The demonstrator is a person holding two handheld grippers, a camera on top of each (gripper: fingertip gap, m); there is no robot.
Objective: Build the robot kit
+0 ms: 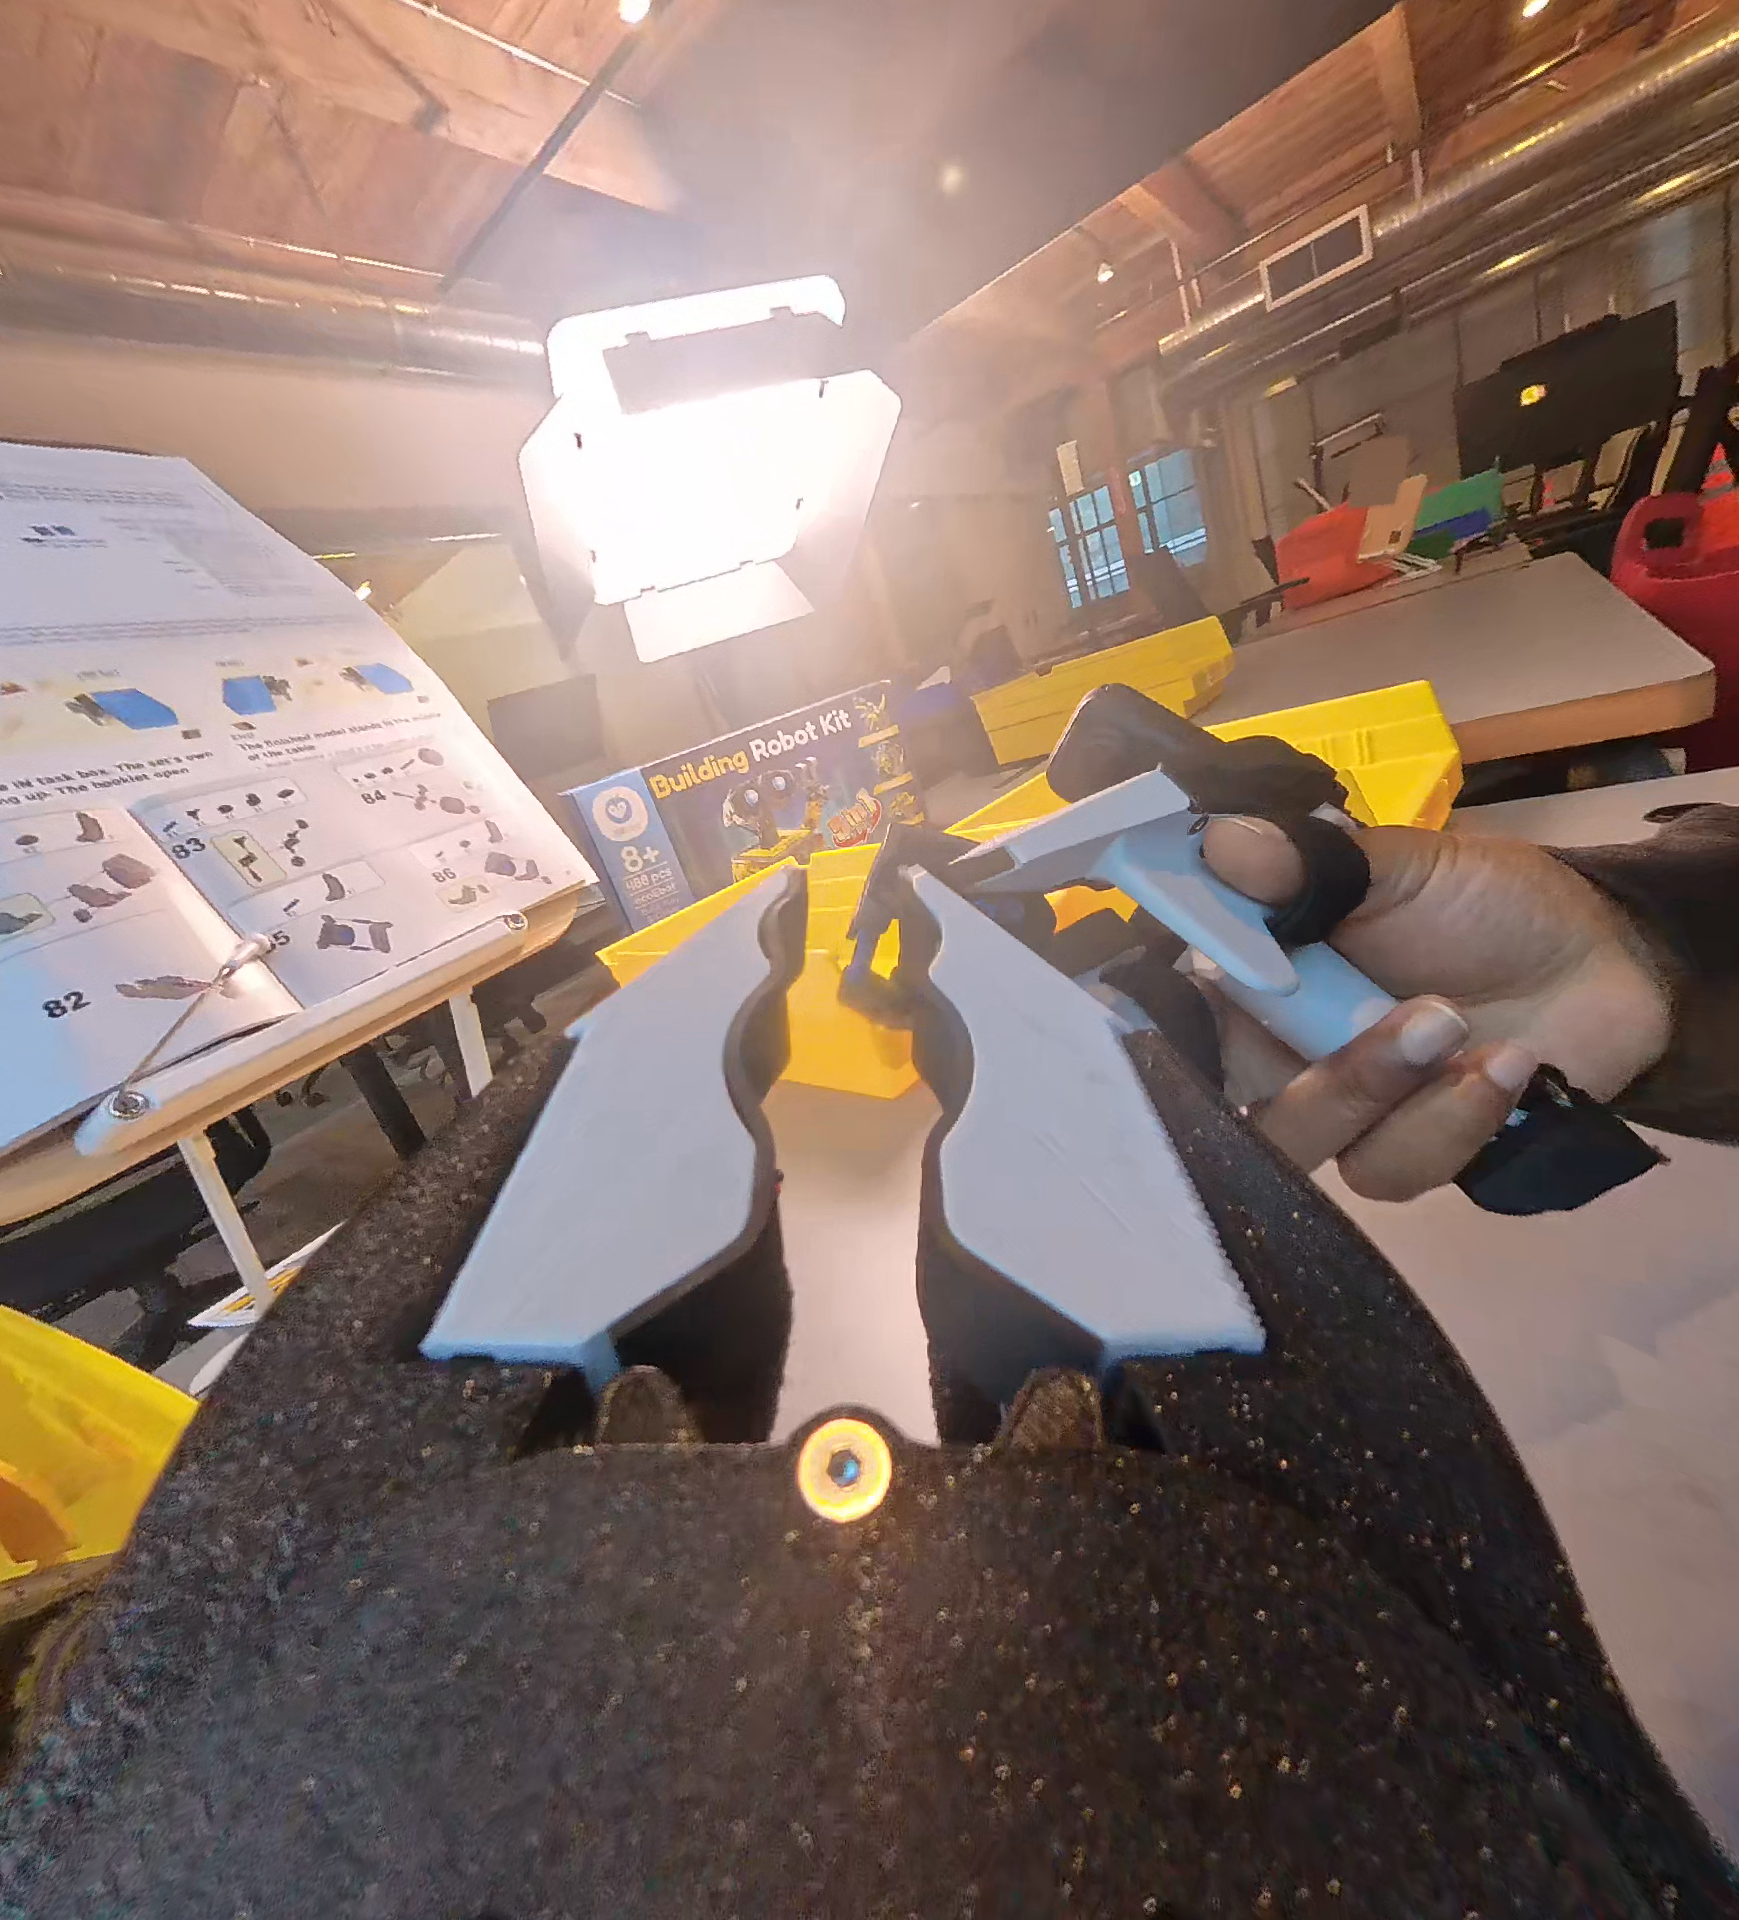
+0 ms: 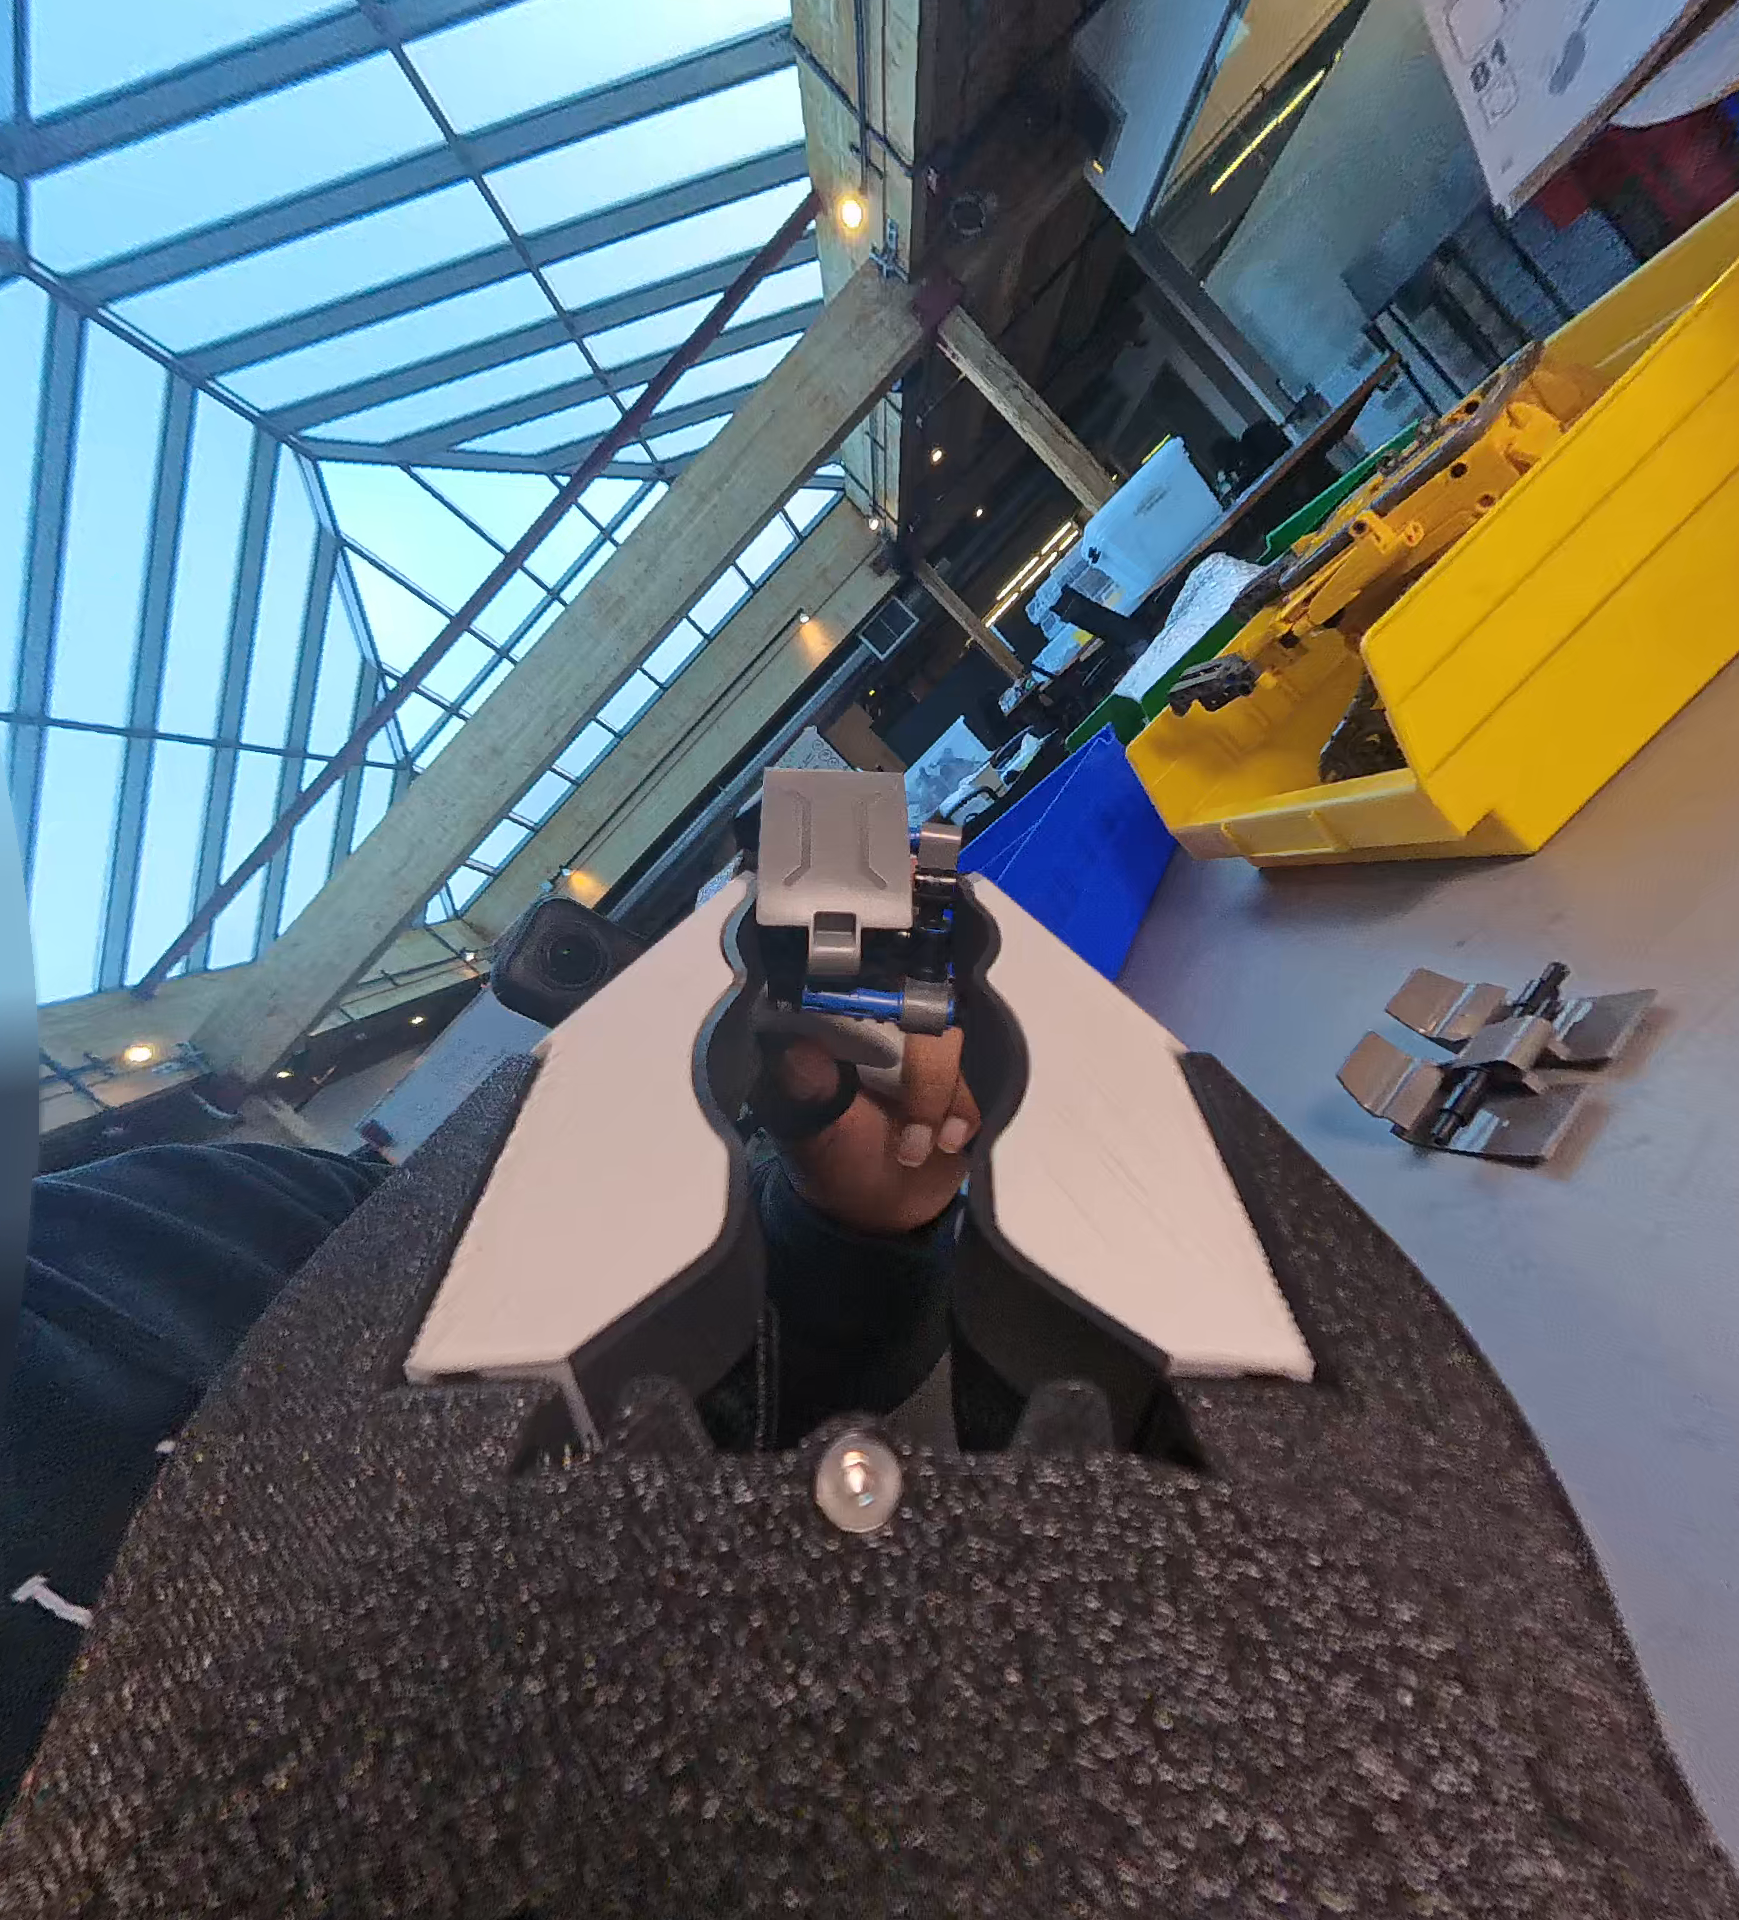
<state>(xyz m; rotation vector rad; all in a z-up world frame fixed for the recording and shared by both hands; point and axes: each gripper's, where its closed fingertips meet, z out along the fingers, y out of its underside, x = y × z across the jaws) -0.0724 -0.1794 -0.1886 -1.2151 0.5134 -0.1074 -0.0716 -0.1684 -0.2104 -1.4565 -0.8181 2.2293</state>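
My right gripper (image 2: 860, 904) is shut on a small building-kit assembly (image 2: 823, 852): a grey panel with black links and blue pins, held up in the air. In the left wrist view the same assembly (image 1: 870, 945) looks dark and hangs from the right gripper's tips (image 1: 948, 868), which a hand (image 1: 1467, 966) holds. My left gripper (image 1: 857, 883) is open, with its fingertips on either side of the assembly. Whether they touch it I cannot tell. The left gripper's camera (image 2: 564, 956) shows behind the right fingers.
An instruction booklet (image 1: 221, 779) on a stand is to the left, with a kit box (image 1: 761, 790) and a bright lamp (image 1: 709, 468) behind. Yellow bins (image 1: 844, 1029) (image 2: 1571, 644) hold a yellow model (image 2: 1364, 561). A blue bin (image 2: 1062, 852) and a grey winged part (image 2: 1488, 1060) sit on the table (image 2: 1623, 1403). Only a small space, under 4 cm, lies between the two pairs of fingers.
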